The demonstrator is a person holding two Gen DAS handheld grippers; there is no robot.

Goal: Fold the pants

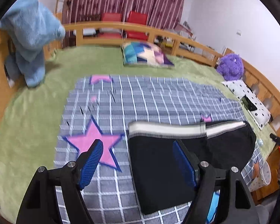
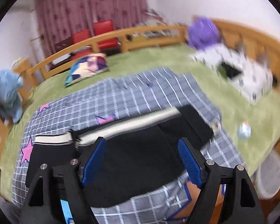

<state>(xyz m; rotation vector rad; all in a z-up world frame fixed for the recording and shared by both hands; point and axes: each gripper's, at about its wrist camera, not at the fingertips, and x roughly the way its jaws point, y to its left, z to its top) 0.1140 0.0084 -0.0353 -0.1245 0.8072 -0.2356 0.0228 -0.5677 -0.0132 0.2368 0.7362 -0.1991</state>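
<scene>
Black pants (image 1: 164,160) with a white side stripe (image 1: 166,129) lie folded flat on a grey checked blanket (image 1: 151,97) with pink stars, on a bed. My left gripper (image 1: 138,147) is open and empty above the pants' left edge; one blue pad (image 1: 91,160) hangs over the pink star, the other (image 1: 184,164) over the black cloth. In the right wrist view the pants (image 2: 140,160) fill the middle, and my right gripper (image 2: 142,145) is open and empty just above them. The right view is blurred.
The bed has a green cover (image 1: 28,115) and a wooden rail (image 1: 132,27). A blue plush (image 1: 28,37) stands far left, a patchwork pillow (image 1: 145,53) at the back, a purple plush (image 1: 231,66) and a spotted pillow (image 1: 250,99) right. Red chairs (image 1: 125,24) stand behind.
</scene>
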